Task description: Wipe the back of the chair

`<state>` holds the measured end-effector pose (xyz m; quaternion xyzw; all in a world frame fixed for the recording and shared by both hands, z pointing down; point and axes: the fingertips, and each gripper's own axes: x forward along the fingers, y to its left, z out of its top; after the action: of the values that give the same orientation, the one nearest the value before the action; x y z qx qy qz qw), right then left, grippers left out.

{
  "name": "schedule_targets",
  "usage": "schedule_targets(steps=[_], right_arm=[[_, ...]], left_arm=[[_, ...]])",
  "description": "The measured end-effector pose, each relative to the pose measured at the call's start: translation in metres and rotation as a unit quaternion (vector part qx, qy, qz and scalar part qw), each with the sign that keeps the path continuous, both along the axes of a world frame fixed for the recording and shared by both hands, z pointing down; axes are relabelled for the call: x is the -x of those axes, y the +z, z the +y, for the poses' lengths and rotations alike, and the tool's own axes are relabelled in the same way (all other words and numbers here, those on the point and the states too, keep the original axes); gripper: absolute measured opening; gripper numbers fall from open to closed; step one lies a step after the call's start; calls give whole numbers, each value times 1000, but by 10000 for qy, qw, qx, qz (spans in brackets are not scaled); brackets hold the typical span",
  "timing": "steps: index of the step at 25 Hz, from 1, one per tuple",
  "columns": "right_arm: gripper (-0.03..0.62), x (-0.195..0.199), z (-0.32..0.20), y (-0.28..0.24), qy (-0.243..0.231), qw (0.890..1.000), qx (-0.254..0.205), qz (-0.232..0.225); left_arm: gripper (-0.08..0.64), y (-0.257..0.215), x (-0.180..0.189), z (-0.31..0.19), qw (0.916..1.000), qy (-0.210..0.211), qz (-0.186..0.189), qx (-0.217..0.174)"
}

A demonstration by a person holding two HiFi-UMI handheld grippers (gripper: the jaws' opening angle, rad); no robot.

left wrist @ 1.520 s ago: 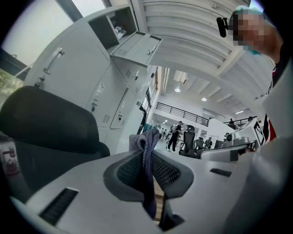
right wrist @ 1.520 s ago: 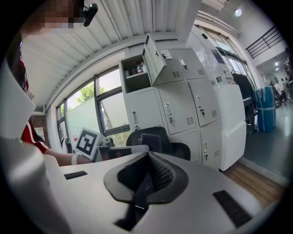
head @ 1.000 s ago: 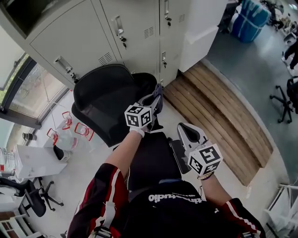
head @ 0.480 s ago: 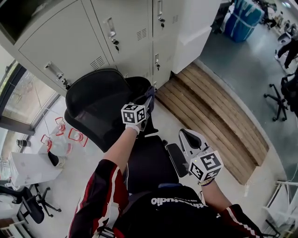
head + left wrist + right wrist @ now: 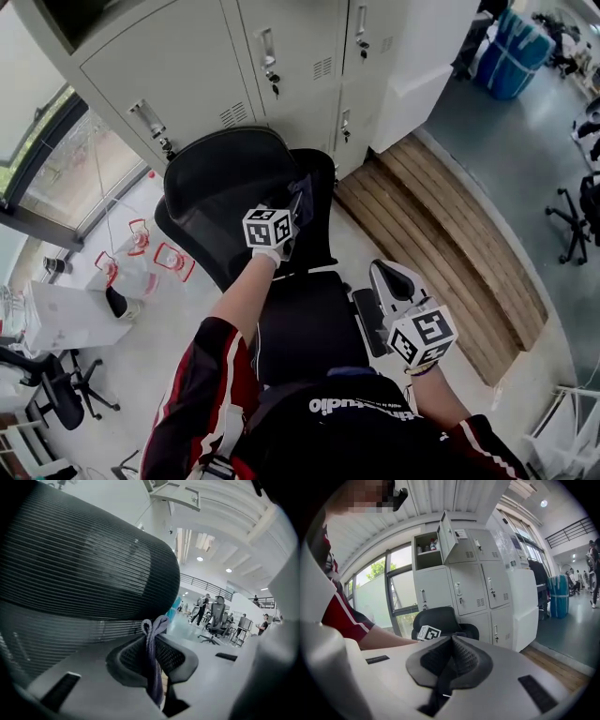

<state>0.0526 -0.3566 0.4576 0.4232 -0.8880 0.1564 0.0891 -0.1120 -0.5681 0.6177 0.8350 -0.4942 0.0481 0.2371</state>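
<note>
The chair back (image 5: 220,187), standing before the lockers (image 5: 187,75), is filling the left gripper's (image 5: 298,204) view, its claw clamping a purple cloth (image 5: 152,667) and seemingly starting the wipe (next: pressing cloth to mesh, sweeping across), contact being hard to tell, while the right gripper (image 5: 389,277) is hanging near the seat, jaws pressed together, empty.

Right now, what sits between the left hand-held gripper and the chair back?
Only the purple cloth, pinched in the left hand-held gripper; the left gripper view shows it poking up in front of the mesh chair back.
</note>
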Motion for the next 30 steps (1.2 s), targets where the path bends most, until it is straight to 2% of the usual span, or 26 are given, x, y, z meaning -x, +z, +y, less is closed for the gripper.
schedule_targets(steps=[6,12,20,30], right_arm=[[14,34,15,-4,-215,9998,-16,28],[14,72,30,-8,-405,9992,7,-6],[14,132,60,-10,-719,9974,36,47],[14,176,102,-7,-883,9958,4,247]], left_arm=[[57,1,63,22,9992,-388,-101,17],[57,-2,141,48,9960,-838,-298,27],[57,1,262,99,9860,-1595,-473,102],[57,5,368,150,9755,-1988,-944,-19]])
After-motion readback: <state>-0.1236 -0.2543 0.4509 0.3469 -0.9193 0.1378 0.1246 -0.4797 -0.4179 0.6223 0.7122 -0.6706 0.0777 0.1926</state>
